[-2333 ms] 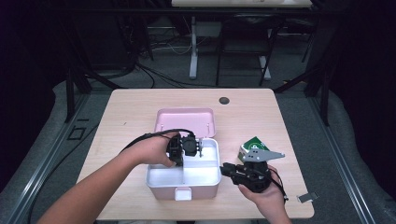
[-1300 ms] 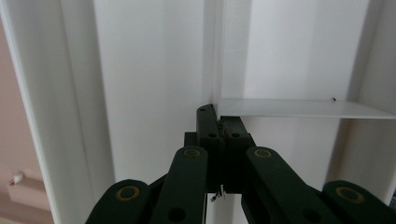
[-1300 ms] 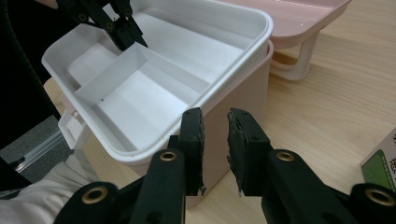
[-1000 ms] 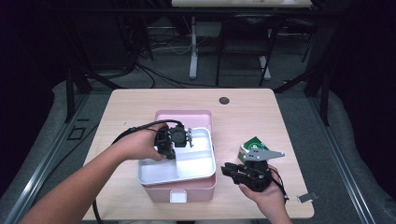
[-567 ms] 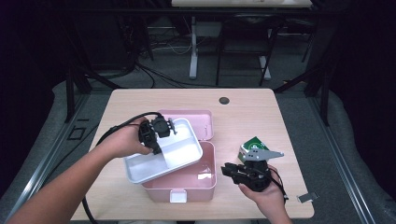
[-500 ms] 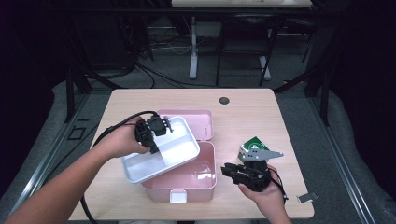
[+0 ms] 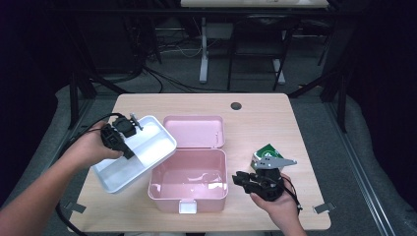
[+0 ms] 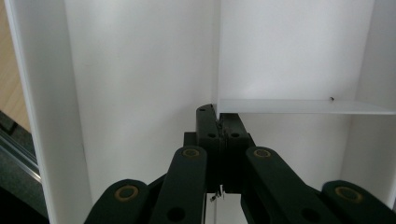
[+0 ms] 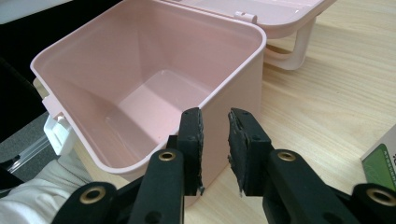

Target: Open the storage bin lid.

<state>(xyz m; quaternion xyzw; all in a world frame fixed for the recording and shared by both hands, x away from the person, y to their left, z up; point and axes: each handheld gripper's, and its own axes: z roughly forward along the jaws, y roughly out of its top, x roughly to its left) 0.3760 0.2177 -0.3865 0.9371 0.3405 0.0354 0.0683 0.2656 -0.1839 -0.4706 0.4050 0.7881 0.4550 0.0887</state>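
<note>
My left gripper (image 7: 129, 129) is shut on the thin divider (image 8: 299, 106) of a white inner tray (image 7: 147, 147), and holds the tray tilted in the air over the table's left side, apart from the box. In the left gripper view the jaws (image 8: 219, 119) pinch that divider, with the tray's white floor (image 8: 140, 70) behind. The pink box (image 7: 189, 196) stands open near the front middle, hollow, its lid (image 7: 194, 132) lying back. My right gripper (image 7: 237, 178) rests low beside the box's right wall. Its jaws (image 9: 215, 126) stand a little apart with nothing between them.
A green and white carton (image 7: 268, 151) lies just behind my right hand, and its corner (image 9: 380, 163) shows in the right gripper view. A small black round disc (image 7: 236, 105) sits at the table's far edge. The box's white latch (image 7: 187, 206) faces the front edge.
The left gripper has lifted the white tray out of the pink box and carried it leftward, tilting it. The box now shows its bare inside. The right gripper has stayed put.
</note>
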